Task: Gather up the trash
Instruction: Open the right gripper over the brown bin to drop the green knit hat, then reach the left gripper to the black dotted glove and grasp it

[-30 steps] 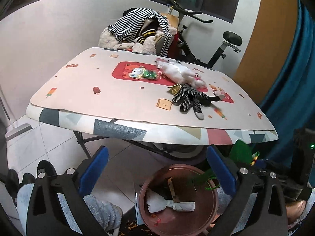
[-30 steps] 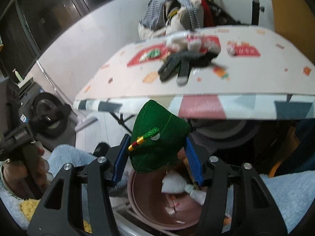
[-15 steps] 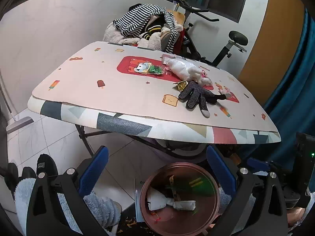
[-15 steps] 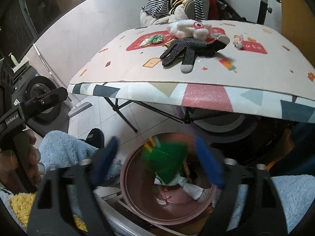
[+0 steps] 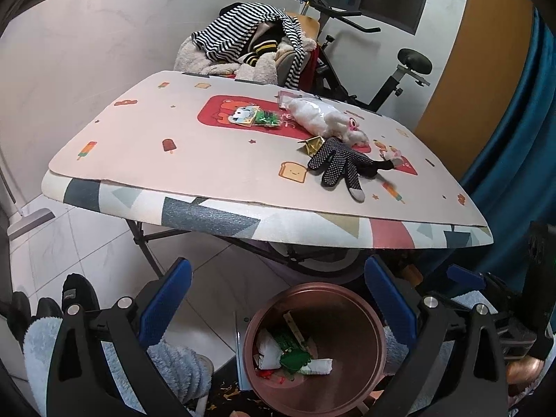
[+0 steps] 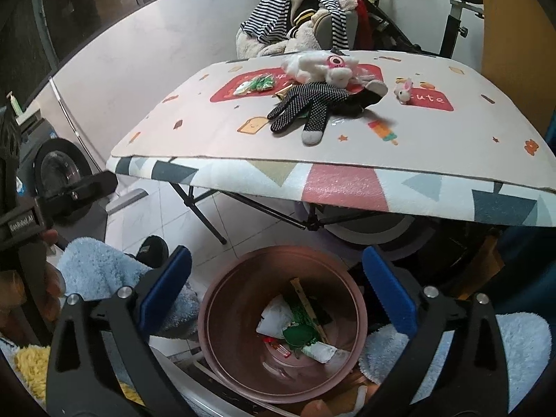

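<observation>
Right wrist view | my right tool (image 6: 276,288) opening wide, nothing between its jaws | green scrap (image 6: 297,335) lies inside bin (image 6: 222,299) | left tool (image 5: 278,300) apart, empty | step: drop done | next: reach for wrapper (image 6: 259,83) on tabletop (image 6: 194,118).

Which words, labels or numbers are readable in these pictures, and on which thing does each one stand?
"ute": white letters on the red patch of the table mat, right wrist view; the start is hidden by a small toy rabbit.
"GenRobot.AI": label on the left claw's body; small, reading uncertain.
Snack packet: print too small to read.
Shoe tag: blurred, unreadable.
</observation>
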Motion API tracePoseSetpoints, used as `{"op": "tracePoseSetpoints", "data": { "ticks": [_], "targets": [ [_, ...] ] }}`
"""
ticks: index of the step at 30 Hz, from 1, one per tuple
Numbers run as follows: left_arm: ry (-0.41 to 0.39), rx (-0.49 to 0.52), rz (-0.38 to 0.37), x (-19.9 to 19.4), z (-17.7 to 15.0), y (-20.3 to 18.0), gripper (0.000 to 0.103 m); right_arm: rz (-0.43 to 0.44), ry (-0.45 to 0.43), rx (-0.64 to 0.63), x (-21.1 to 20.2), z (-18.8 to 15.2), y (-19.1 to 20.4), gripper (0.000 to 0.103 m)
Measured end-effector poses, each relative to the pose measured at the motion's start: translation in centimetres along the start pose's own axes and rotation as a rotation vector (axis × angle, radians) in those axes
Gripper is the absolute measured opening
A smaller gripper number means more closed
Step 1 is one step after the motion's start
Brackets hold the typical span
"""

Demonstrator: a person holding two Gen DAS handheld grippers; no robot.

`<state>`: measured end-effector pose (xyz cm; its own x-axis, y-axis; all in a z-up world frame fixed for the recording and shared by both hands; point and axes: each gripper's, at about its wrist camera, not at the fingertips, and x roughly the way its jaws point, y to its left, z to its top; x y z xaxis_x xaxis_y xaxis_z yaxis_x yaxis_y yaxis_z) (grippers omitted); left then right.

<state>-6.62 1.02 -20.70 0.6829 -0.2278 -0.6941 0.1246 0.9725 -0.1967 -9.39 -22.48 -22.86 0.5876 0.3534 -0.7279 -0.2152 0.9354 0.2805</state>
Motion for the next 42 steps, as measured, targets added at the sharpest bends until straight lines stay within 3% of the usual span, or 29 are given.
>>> {"op": "tracePoseSetpoints", "data": {
  "ticks": [6, 11, 17, 22, 23, 27, 34, 42],
  "targets": [
    [-0.008, 0.025, 0.035, 0.4, 0.4, 0.1, 0.097, 0.024, -0.017, 0.088, -0.4, 0.7, -1.8, 0.097],
    [-0.011, 0.099, 0.017, 2.0, 2.0, -0.3, 0.097, 0.036, -0.051, 0.163, -0.7, 2.0, -4.2, 0.097],
    [0.048, 0.155, -0.062, 4.9, 4.5, -2.0, 0.097, 0.033, -0.068, 0.25, -0.4, 4.2, -6.3, 0.097],
    [0.076, 0.151, -0.111, 7.0, 6.1, -3.2, 0.097, -0.055, -0.093, 0.221, -0.8, 5.7, -6.4, 0.097],
    [0.08, 0.143, -0.123, 7.4, 6.3, -3.3, 0.092, -0.056, -0.1, 0.221, -0.9, 5.8, -6.6, 0.097],
    [0.142, 0.119, -0.153, 10.2, 7.8, -3.5, 0.05, -0.02, -0.102, 0.227, -0.8, 6.0, -7.4, 0.097],
    [0.184, 0.164, -0.162, 15.5, 10.4, -4.0, 0.039, -0.007, -0.085, 0.258, -0.3, 6.1, -8.8, 0.097],
    [0.232, 0.176, -0.171, 21.0, 12.1, -4.3, 0.039, -0.021, -0.081, 0.293, -0.1, 6.0, -10.2, 0.097]
  ]
}}
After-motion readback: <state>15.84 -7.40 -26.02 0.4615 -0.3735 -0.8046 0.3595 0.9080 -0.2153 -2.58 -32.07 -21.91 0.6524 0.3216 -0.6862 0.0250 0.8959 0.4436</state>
